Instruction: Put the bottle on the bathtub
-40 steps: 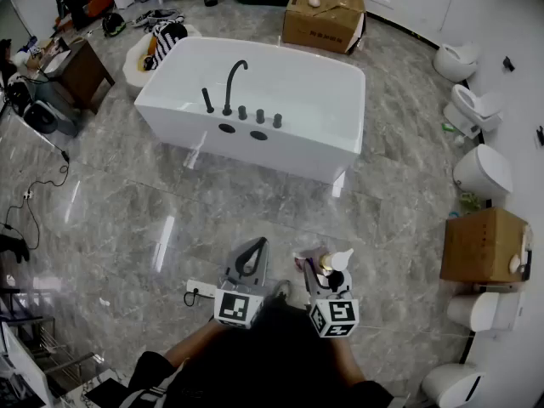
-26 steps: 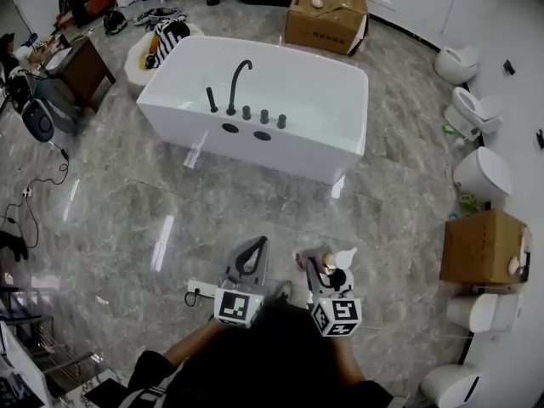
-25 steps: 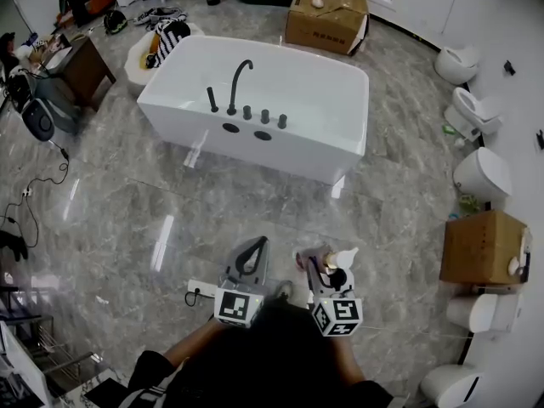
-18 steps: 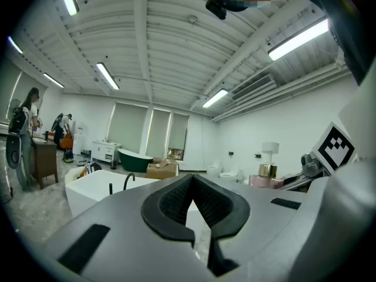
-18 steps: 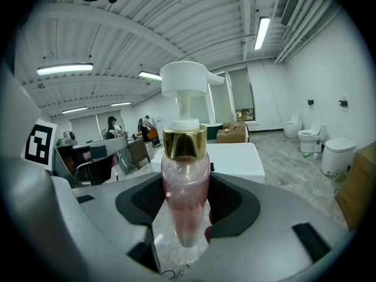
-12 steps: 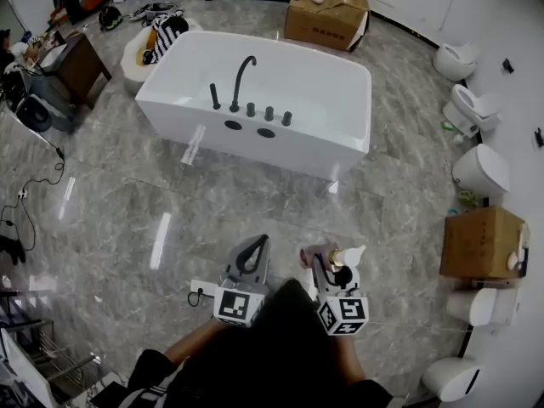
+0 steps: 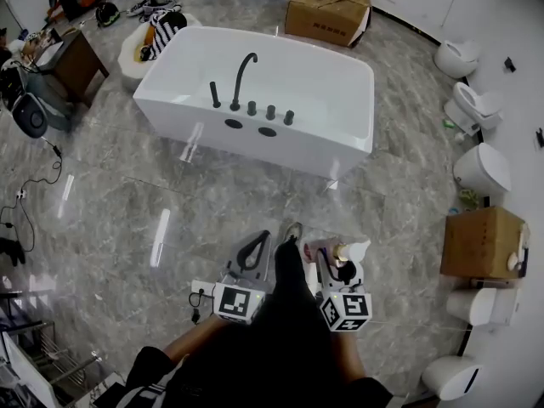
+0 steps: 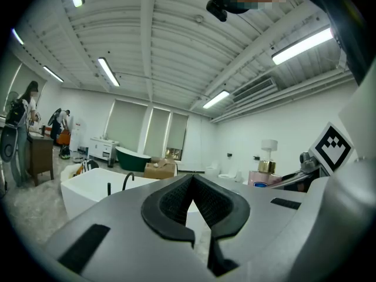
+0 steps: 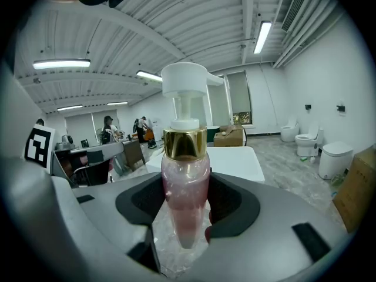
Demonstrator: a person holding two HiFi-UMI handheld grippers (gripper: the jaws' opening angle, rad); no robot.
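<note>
The bottle [image 9: 185,181], a pink pump bottle with a gold collar and white head, stands upright in the right gripper [image 9: 187,207], whose jaws are closed on its lower body. It is well short of the bathtub [image 7: 255,143], on the near side, over open floor. The left gripper [image 8: 192,201] is beside it with its jaws together at the tips and nothing between them.

The grip sits low on a tall, top-heavy bottle, so a jolt while walking could tilt it or let it slip. The near rim of the bathtub is crowded by the tap [image 7: 240,75] and its knobs, and a bottle set on a narrow or rounded edge could slide into the tub or fall to the floor. A power strip [image 7: 200,294] on the floor on the near side of the bathtub could catch a foot.

The bottle's base is hidden below the jaws, and the rim's flatness is hard to judge
</note>
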